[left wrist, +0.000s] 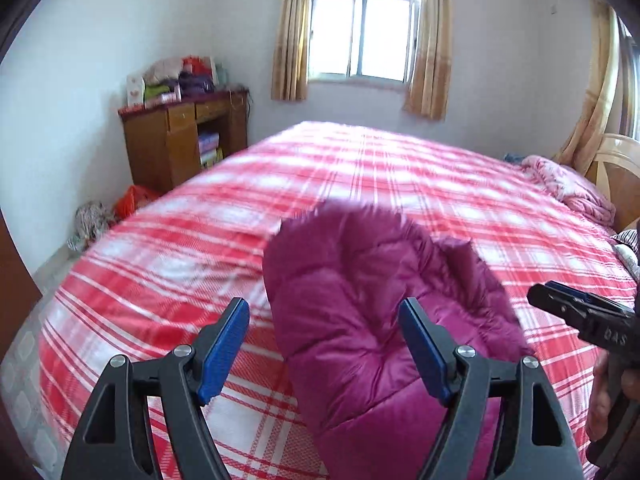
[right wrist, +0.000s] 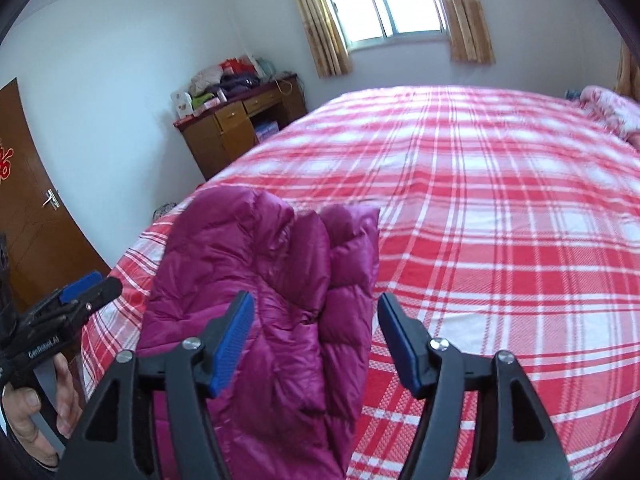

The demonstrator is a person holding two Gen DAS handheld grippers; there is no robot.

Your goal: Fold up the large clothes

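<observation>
A magenta quilted down jacket [left wrist: 360,312] lies bunched on the red and white plaid bed [left wrist: 360,168]; its fur-trimmed hood points away from me. It also shows in the right wrist view [right wrist: 264,280] as a folded bundle. My left gripper [left wrist: 324,344] is open and empty, its jaws spread over the jacket's left edge. My right gripper [right wrist: 316,340] is open and empty above the jacket's right side. The right gripper also shows in the left wrist view [left wrist: 576,308], and the left gripper in the right wrist view [right wrist: 88,292].
A wooden desk [left wrist: 180,136] piled with clothes stands against the far left wall. A pink blanket [left wrist: 568,184] lies at the bed's far right by the headboard. A window with curtains [left wrist: 360,36] is behind. A brown door [right wrist: 28,184] is on the left.
</observation>
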